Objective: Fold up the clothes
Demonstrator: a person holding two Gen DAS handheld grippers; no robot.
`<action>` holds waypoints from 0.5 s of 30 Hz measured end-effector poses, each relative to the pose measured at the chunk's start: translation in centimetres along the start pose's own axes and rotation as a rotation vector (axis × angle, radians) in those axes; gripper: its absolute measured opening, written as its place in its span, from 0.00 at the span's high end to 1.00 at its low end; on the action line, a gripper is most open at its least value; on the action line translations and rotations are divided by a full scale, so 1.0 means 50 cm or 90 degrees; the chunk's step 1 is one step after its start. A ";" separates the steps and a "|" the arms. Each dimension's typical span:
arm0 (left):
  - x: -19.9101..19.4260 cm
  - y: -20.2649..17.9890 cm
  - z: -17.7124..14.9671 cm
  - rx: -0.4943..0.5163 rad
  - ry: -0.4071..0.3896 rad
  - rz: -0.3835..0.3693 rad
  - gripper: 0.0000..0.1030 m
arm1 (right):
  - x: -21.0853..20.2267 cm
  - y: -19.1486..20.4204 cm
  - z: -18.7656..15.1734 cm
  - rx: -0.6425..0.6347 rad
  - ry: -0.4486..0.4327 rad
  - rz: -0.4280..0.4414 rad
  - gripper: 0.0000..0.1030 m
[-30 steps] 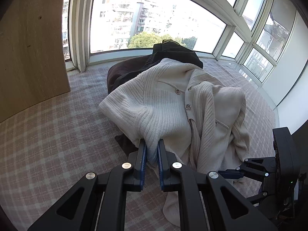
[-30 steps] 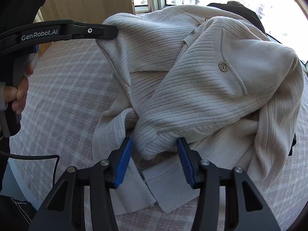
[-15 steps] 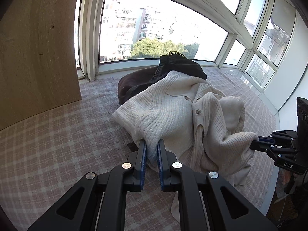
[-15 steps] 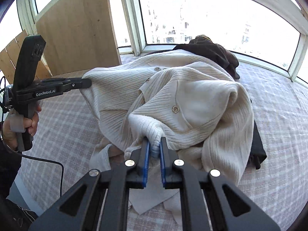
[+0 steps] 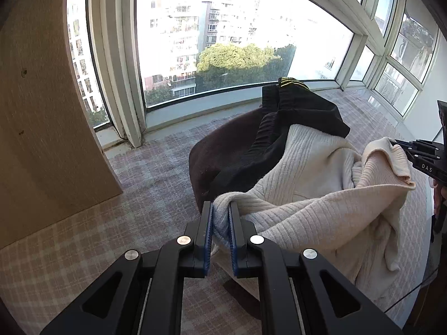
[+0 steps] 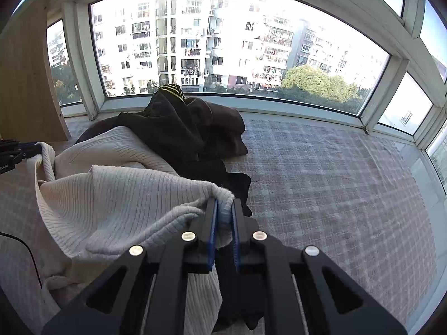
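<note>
left gripper (image 5: 220, 215) and right gripper (image 6: 223, 212) pinch cardigan (image 5: 321, 212) edges.

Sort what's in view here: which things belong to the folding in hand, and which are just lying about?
In the job:
cream cardigan
left gripper, shut on one corner of it
right gripper, shut on another part

Lying about:
dark clothes, heaped behind the cardigan
checked cover
wooden board, by the window
</note>
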State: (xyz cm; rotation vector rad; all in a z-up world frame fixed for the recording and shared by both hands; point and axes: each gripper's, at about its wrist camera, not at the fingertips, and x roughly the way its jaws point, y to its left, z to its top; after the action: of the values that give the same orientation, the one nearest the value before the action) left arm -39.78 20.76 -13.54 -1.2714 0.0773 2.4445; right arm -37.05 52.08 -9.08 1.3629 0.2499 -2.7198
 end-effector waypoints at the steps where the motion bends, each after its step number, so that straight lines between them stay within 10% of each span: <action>1: 0.025 0.005 0.006 0.004 0.015 0.003 0.88 | 0.021 -0.002 0.004 0.003 0.021 0.002 0.90; 6: 0.016 0.031 0.004 0.008 0.014 0.006 0.63 | 0.045 -0.009 0.010 -0.011 0.063 0.004 0.87; 15: -0.086 0.066 0.001 0.099 -0.002 0.073 0.48 | -0.048 -0.017 0.014 -0.079 0.044 0.008 0.70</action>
State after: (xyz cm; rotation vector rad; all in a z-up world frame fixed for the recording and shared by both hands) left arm -38.78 16.39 -10.51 -1.2268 0.3406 2.4799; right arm -36.32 52.81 -6.66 1.4207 0.4061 -2.6023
